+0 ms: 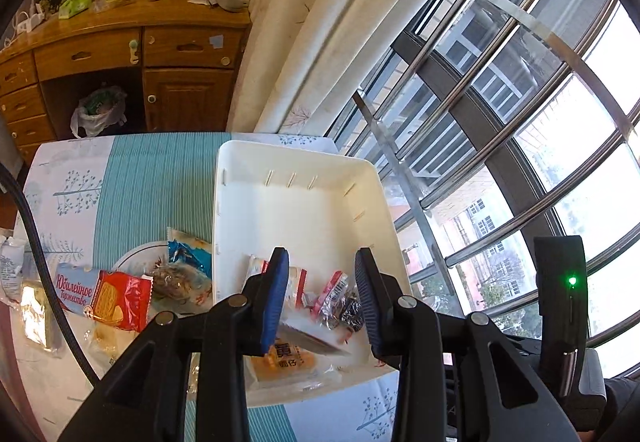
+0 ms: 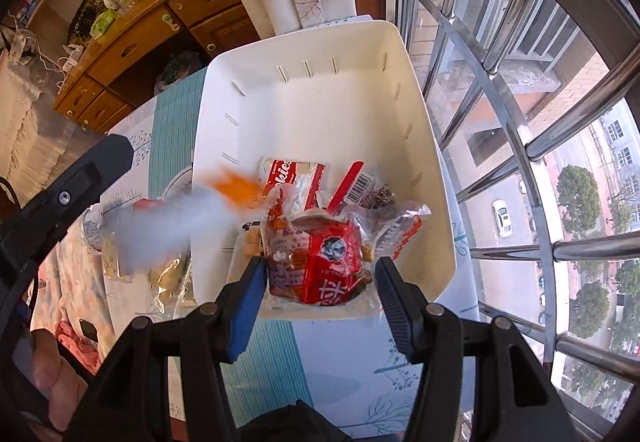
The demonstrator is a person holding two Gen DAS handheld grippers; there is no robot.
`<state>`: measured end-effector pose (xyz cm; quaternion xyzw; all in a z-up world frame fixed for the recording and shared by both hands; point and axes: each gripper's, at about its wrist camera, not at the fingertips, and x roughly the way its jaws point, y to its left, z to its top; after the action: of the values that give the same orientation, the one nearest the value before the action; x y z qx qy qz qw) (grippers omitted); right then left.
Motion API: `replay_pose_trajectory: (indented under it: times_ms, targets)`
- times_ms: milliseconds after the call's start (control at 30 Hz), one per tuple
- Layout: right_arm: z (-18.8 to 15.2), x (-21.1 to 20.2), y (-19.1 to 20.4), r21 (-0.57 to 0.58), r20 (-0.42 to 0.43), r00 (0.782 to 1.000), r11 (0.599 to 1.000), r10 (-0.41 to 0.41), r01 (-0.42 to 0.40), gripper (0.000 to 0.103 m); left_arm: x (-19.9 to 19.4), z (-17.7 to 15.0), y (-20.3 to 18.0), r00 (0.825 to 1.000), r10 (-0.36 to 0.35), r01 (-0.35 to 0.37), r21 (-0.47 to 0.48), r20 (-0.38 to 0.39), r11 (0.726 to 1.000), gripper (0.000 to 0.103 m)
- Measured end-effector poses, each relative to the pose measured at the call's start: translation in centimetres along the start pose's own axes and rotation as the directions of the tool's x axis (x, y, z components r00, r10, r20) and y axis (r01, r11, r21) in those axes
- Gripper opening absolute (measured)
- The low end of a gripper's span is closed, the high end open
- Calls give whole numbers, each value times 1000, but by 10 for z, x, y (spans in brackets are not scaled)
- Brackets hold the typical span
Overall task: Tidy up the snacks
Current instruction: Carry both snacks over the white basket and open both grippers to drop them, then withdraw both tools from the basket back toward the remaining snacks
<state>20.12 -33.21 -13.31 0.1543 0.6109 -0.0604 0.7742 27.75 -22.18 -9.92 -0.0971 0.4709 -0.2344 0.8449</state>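
A white plastic bin (image 1: 304, 202) stands on the table by the window and holds several snack packets. My left gripper (image 1: 322, 298) is open above the bin's near end, over a clear packet with orange print (image 1: 288, 358) that lies below its fingers. My right gripper (image 2: 320, 282) is open over the same bin (image 2: 320, 98). A red packet (image 2: 324, 262) lies between its fingers, apart from the pads. A blurred white and orange packet (image 2: 192, 218) is in the air at the bin's left rim. A red and blue biscuit pack (image 1: 104, 296) lies left of the bin.
More wrapped snacks and a plate (image 1: 136, 254) lie on the teal striped tablecloth (image 1: 160, 186) left of the bin. A window with metal bars (image 1: 500, 122) runs along the right. A wooden desk (image 1: 120, 50) stands behind the table. A black cable (image 1: 44, 262) crosses the left side.
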Motion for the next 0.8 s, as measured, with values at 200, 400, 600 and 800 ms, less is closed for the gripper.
replay_pose_trajectory:
  times_ms: [200, 400, 600, 800]
  targets:
    - [0, 0, -9, 44, 5, 998, 997, 56, -56, 68, -2, -3, 3, 999, 23, -24, -26, -23, 999, 80]
    - [-6, -5, -9, 71, 33, 996, 994, 82, -84, 68, -19, -10, 14, 998, 54, -55, -56, -20, 997, 81]
    - [-16, -9, -3, 89, 43, 994, 991, 99, -103, 68, -49, -23, 31, 997, 74, -74, -93, -5, 993, 81]
    - [-31, -20, 13, 67, 79, 991, 991, 111, -117, 68, -82, -40, 51, 997, 75, -73, -125, 10, 989, 84]
